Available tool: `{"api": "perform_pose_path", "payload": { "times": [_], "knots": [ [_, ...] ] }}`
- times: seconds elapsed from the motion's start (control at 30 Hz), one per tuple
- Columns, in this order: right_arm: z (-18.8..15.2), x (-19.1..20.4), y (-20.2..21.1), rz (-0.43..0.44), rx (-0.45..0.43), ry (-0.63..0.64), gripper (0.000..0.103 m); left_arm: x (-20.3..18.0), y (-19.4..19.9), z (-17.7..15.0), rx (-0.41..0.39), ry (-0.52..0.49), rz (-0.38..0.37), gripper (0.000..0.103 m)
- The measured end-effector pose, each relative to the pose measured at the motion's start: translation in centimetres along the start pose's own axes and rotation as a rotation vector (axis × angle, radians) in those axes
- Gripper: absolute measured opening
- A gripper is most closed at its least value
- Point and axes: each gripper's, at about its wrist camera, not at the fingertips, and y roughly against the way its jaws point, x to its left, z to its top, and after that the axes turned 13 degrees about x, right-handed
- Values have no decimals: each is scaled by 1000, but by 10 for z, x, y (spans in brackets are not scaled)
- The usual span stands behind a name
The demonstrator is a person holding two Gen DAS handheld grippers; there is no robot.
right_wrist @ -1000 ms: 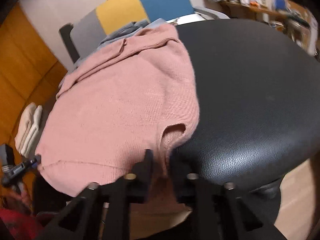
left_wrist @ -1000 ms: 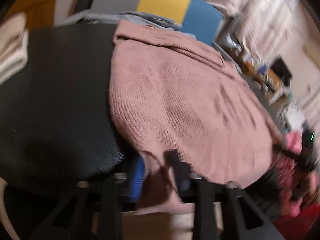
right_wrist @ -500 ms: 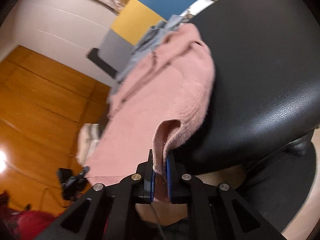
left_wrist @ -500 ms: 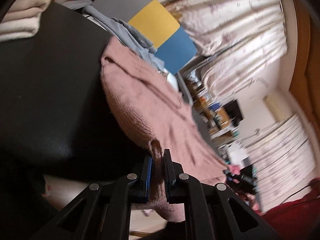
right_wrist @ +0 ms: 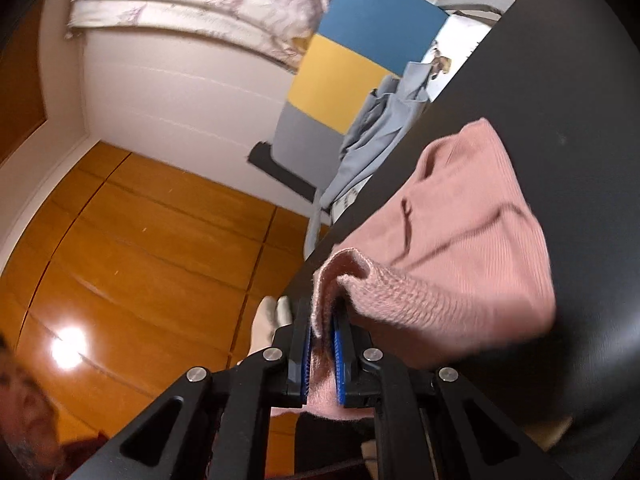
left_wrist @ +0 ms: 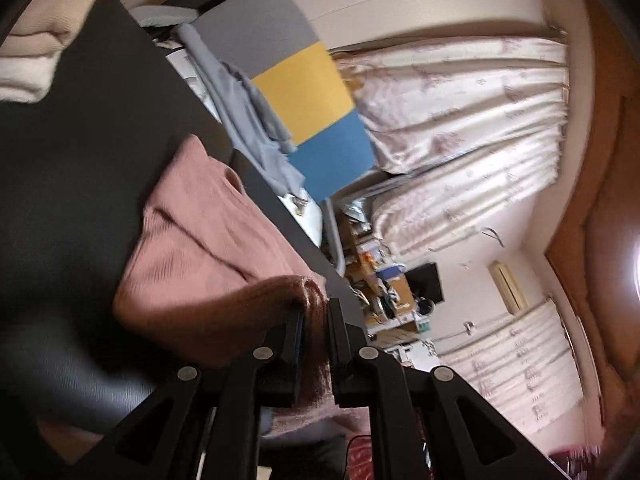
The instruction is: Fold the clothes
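Black padded surface (left_wrist: 72, 168) used as folding bed, bright curtains (left_wrist: 460, 120) behind. Left gripper (left_wrist: 314, 320) clamped narrow on pink sweater (left_wrist: 208, 240) hem; right gripper (right_wrist: 322, 324) likewise pinched on opposite hem corner. Hem held raised off surface, likely so near edge can be carried over body. Grey garment (right_wrist: 380, 136) draped beyond, apart.

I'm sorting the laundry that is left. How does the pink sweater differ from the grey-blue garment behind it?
The pink sweater is a chunky ribbed knit; the grey-blue garment looks thin and smooth. The pink sweater lies on the black table, its near edge clamped by the left gripper and the right gripper; the grey-blue garment lies rumpled past the table's far edge, untouched. Both are still unfolded.
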Motion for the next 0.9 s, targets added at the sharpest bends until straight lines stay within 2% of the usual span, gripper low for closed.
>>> {"api": "perform_pose_path", "payload": {
  "times": [0.1,0.27,0.37,0.43,0.5,0.6,0.63,0.7,0.73,0.77,0.8,0.87,0.9],
  "knots": [
    [42,-21,-28,-26,-9,-57,9,12,-29,44,6,17,32,10],
    [103,-51,-63,-53,-21,-159,10,48,-71,107,-52,131,75,8],
    [135,-69,-84,-90,-17,-225,10,72,-94,140,-76,185,136,8],
    [151,-84,-98,-114,-13,-260,10,86,-108,150,-64,216,172,8],
    [160,-94,-107,-146,-6,-277,10,96,-121,152,-22,230,189,9],
    [162,-107,-114,-169,8,-297,16,104,-130,141,42,211,195,14],
    [161,-112,-115,-169,11,-307,21,106,-127,134,47,215,175,17],
    [158,-122,-116,-171,18,-327,23,108,-115,120,37,230,118,19],
    [155,-119,-113,-165,11,-308,28,110,-108,115,20,233,104,21],
    [152,-115,-109,-159,3,-286,38,109,-101,110,8,225,108,22],
    [148,-107,-103,-156,-20,-252,44,106,-92,105,-2,212,122,23],
    [139,-91,-95,-149,-45,-197,61,101,-78,94,-8,176,156,23],
    [136,-87,-94,-154,-33,-178,64,95,-77,90,13,132,194,23]
  ]
}}
